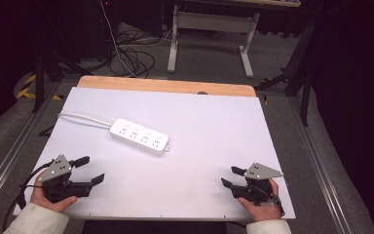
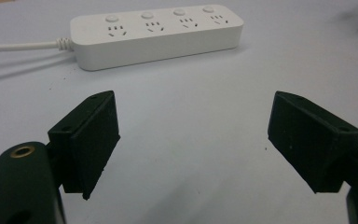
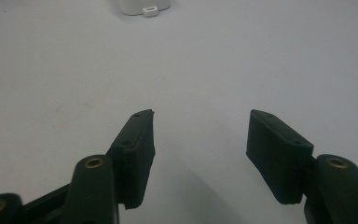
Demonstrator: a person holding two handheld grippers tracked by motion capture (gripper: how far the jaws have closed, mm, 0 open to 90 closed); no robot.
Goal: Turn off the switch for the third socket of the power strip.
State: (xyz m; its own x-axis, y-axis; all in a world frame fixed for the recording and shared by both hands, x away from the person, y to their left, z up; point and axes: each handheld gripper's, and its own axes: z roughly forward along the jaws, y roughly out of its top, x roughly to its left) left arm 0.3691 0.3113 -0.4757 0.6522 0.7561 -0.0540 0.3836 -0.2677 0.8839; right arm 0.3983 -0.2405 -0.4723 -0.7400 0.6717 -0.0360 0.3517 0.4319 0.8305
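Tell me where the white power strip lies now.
In the high view the power strip lies left of the table's centre, ahead of the left gripper, touching neither gripper.

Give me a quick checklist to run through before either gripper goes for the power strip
1. Left gripper open and empty: ok.
2. Right gripper open and empty: ok.
3. Power strip lies flat on the table, sockets up, apart from both grippers: ok.
4. Path from each gripper to the strip free of other things: ok.
5. All four sockets unplugged: ok.
6. Cord trails off the table's left edge; whether its far end is plugged in: cannot tell.
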